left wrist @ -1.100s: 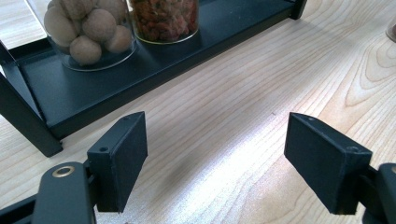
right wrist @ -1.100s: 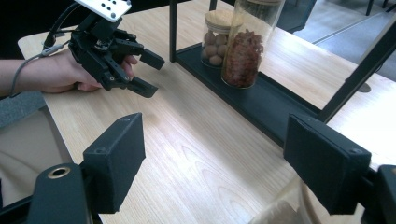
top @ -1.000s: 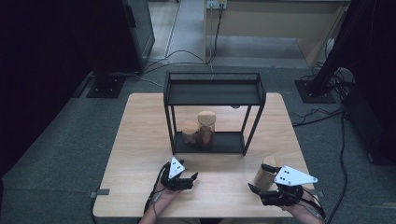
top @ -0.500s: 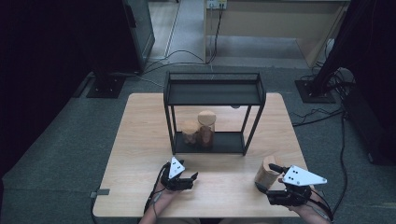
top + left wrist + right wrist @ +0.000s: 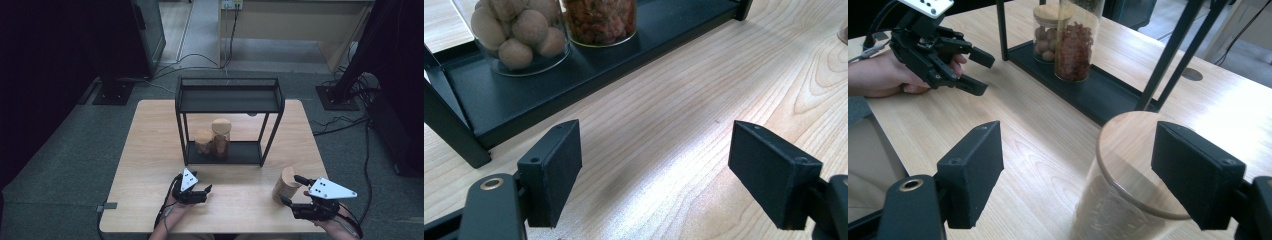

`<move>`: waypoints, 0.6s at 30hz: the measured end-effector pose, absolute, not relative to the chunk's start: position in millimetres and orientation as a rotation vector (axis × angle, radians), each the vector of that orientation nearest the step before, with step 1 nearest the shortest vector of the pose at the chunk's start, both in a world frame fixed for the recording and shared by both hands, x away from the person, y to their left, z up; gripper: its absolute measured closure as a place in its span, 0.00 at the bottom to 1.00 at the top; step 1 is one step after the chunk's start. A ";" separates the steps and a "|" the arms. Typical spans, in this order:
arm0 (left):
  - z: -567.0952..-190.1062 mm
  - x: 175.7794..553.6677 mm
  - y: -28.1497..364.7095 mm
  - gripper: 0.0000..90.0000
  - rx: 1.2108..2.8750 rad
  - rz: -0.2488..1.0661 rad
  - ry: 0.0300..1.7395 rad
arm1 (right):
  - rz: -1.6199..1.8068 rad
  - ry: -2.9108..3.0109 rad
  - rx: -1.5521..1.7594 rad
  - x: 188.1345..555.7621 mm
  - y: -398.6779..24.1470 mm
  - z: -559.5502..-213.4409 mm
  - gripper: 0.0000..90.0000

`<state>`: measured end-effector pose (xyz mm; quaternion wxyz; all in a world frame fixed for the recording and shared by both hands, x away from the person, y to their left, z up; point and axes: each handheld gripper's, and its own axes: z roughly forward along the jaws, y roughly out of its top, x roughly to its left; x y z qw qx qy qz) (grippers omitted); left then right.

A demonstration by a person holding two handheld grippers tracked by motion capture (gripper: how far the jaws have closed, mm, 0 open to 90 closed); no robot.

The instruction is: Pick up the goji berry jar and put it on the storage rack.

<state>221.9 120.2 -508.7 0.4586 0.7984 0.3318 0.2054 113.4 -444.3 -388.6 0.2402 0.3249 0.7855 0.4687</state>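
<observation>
Glass with a flat wooden lid, the jar [image 5: 285, 185] stands on the wooden surface [image 5: 145, 150], in front of the black metal rack [image 5: 229, 100] and off toward its right front leg. The right gripper [image 5: 291, 190] sits right by this jar with its jaws apart. In the right gripper view the jar [image 5: 1128, 185] is between the two jaws, nearer to one of them, and I cannot tell if that jaw touches the glass. The other jaw is clear of it.

Two more jars stand on the bottom shelf of the rack, side by side and close together. The short jar [image 5: 516, 35] holds round brown balls. The tall jar [image 5: 599, 20] next to it holds small reddish bits. The rack's thin black legs stand between the lone jar and the shelf.

The left gripper [image 5: 206, 190] is in front of the rack too, near its left front leg, well apart from the lone jar. Its jaws are apart with only bare wood between them. A hand [image 5: 883, 75] holds it low over the surface.
</observation>
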 end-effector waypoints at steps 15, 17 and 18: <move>-508.9 221.6 120.2 0.24 1.965 0.507 0.817 | 1.247 2.107 0.956 109.1 -454.2 -389.6 0.23; -508.9 221.7 120.4 0.24 1.965 0.507 0.818 | 1.240 2.103 0.967 109.3 -454.4 -390.1 0.23; -509.0 221.7 120.4 0.24 1.964 0.506 0.818 | 1.234 2.102 0.969 109.7 -454.3 -390.5 0.23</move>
